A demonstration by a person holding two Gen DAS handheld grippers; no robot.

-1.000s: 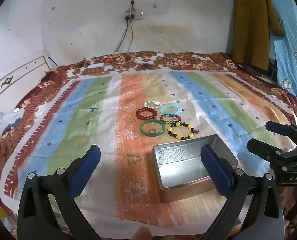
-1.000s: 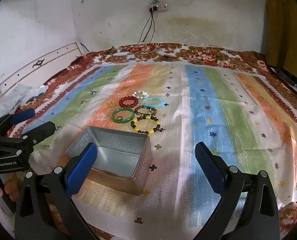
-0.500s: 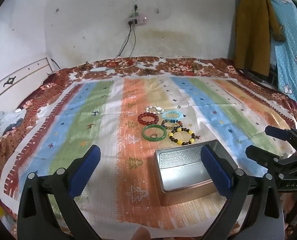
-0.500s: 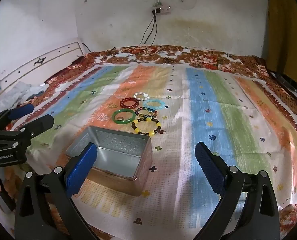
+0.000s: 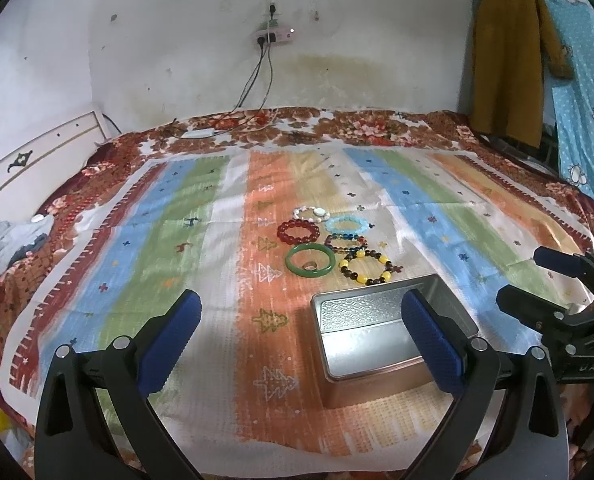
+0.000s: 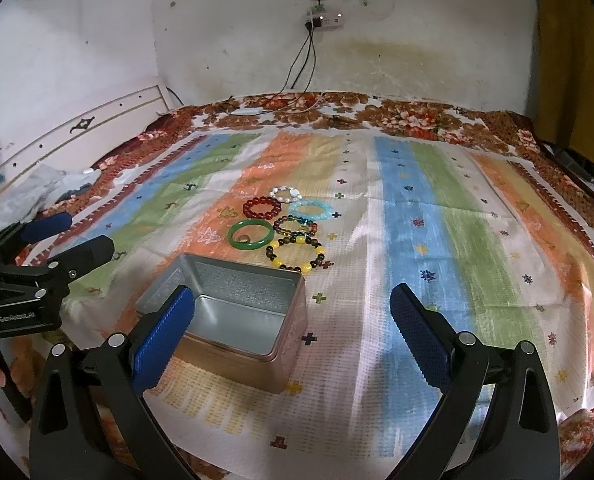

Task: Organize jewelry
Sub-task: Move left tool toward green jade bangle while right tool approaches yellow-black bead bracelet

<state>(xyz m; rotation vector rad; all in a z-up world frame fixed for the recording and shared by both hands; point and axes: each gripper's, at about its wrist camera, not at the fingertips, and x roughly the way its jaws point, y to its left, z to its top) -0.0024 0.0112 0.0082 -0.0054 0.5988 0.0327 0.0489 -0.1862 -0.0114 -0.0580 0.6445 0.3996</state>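
Note:
Several bracelets lie clustered on the striped cloth: a green bangle (image 5: 310,261) with a small ring (image 5: 309,266) inside it, a red bead bracelet (image 5: 298,231), a yellow-and-brown bead bracelet (image 5: 370,266), a light-blue one (image 5: 345,225), a multicoloured one (image 5: 346,242) and a white one (image 5: 310,213). An open metal tin (image 5: 371,338) stands just in front of them. The tin (image 6: 233,316) and green bangle (image 6: 251,234) also show in the right wrist view. My left gripper (image 5: 297,344) is open and empty, hovering before the tin. My right gripper (image 6: 293,344) is open and empty, to the tin's right.
The striped cloth (image 5: 169,264) covers a floral bedspread (image 5: 337,128). A white headboard (image 5: 29,156) and crumpled clothes (image 5: 5,240) are on the left. Cables (image 5: 257,80) hang from a wall socket. Clothes (image 5: 513,60) hang at the right.
Both grippers have tilted up and drawn slightly back, so the bed sits lower in each view. Nothing on the cloth has moved. Both jaws stay open.

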